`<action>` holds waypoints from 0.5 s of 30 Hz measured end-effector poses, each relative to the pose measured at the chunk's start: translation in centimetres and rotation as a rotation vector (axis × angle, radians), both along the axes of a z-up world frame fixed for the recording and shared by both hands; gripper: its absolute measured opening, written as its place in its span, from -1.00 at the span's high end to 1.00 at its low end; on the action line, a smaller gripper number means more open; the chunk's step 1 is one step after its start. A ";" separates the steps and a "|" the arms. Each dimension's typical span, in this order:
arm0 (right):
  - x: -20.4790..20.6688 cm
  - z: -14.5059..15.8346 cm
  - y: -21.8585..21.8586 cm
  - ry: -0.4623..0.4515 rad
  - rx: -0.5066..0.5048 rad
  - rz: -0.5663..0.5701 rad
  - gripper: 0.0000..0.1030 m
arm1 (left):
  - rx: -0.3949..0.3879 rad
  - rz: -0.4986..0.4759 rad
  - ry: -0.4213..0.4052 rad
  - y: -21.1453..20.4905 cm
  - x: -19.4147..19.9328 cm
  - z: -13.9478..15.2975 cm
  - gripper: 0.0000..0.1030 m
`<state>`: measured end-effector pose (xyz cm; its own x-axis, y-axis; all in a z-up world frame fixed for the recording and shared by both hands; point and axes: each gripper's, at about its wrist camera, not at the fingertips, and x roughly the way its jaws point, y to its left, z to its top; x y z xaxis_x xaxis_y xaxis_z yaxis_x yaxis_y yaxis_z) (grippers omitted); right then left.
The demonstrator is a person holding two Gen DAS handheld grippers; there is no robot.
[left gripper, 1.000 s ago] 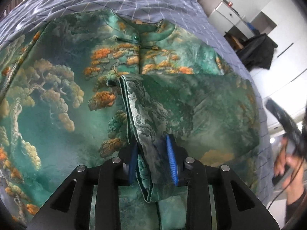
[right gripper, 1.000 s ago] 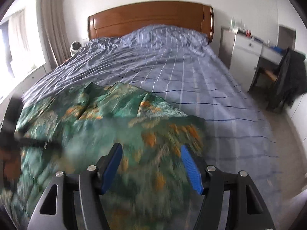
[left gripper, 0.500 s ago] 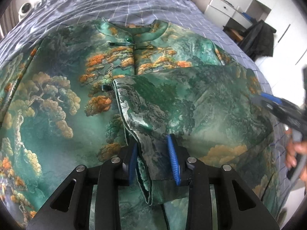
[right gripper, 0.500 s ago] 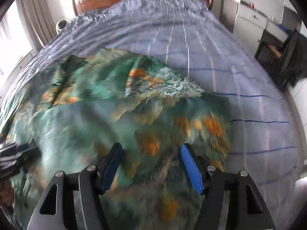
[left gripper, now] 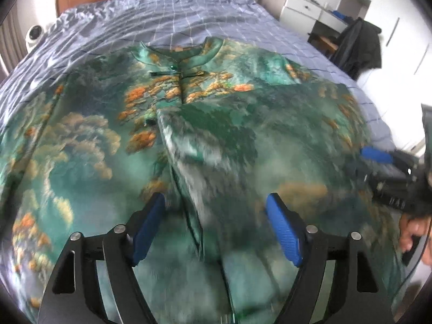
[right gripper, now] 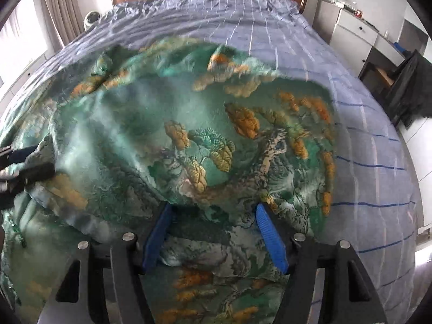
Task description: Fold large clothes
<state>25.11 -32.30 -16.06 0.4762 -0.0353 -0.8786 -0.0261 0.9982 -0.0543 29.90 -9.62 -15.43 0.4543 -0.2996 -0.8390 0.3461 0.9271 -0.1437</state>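
green printed garment (left gripper: 81, 145), spread on bed (left gripper: 189, 8)
left gripper (left gripper: 216, 226) fingers opening, fabric unpressed; right gripper (right gripper: 213, 232) fingers wide, gripping nothing.

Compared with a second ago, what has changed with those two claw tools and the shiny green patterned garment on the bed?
The left gripper has let go of the folded sleeve edge of the green landscape-print satin garment; its jaws are opening and the pads no longer press the cloth. The right gripper has dropped closer over the garment, jaws open as before. The blue checked bedspread looks unchanged.
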 end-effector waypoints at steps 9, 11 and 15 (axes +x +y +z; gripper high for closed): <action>-9.5 8.0 2.2 -0.210 -0.050 0.023 -0.56 | 0.011 0.065 -0.219 5.9 -10.2 4.3 -0.83; -11.6 8.9 3.0 -0.237 -0.038 0.014 -0.56 | 0.033 0.079 -0.236 6.8 -11.4 4.6 -0.83; -14.9 9.2 5.2 -0.253 -0.019 -0.005 -0.56 | 0.052 0.138 -0.219 9.6 -13.0 4.7 -0.83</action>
